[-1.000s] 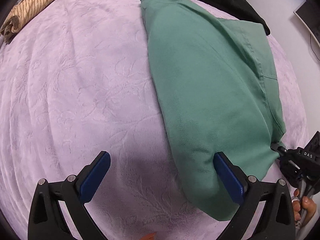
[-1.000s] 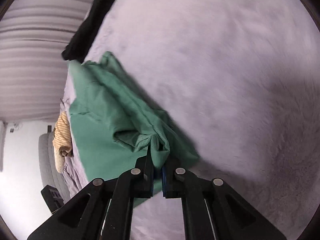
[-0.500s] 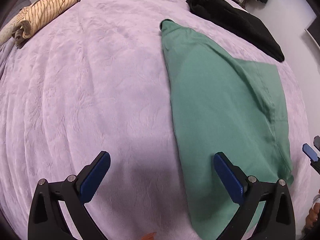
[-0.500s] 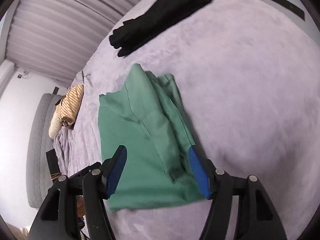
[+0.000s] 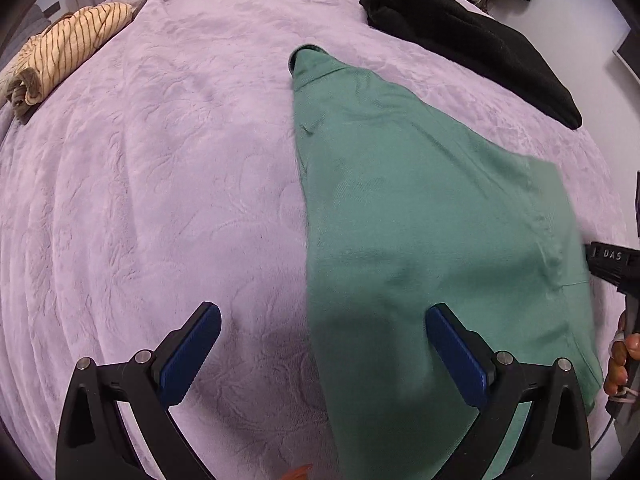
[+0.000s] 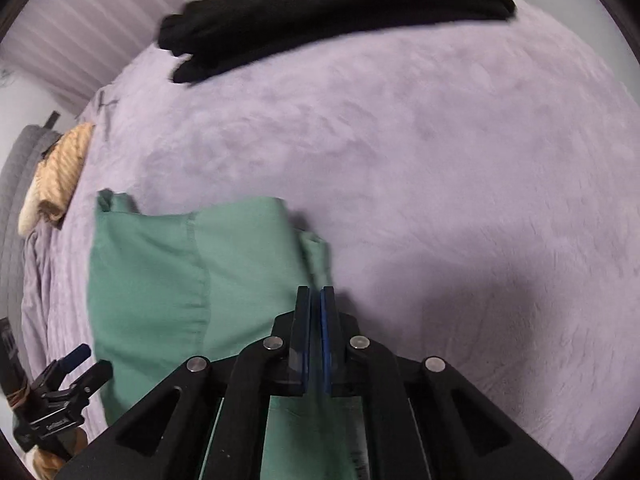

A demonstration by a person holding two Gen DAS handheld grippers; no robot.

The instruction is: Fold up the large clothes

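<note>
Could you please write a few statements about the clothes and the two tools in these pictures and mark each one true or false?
1. The green garment lies on a lilac blanket. True.
2. The left tool is clamped on the green garment. False: its fingers stand wide apart and hold nothing.
3. The right tool has its fingers nearly together. True, though the wrist view does not show clearly whether cloth is caught between them.
4. The black garment lies on top of the green one. False: it lies apart, with bare blanket between them.
5. A striped beige garment lies near the bed's far edge. True.
</note>
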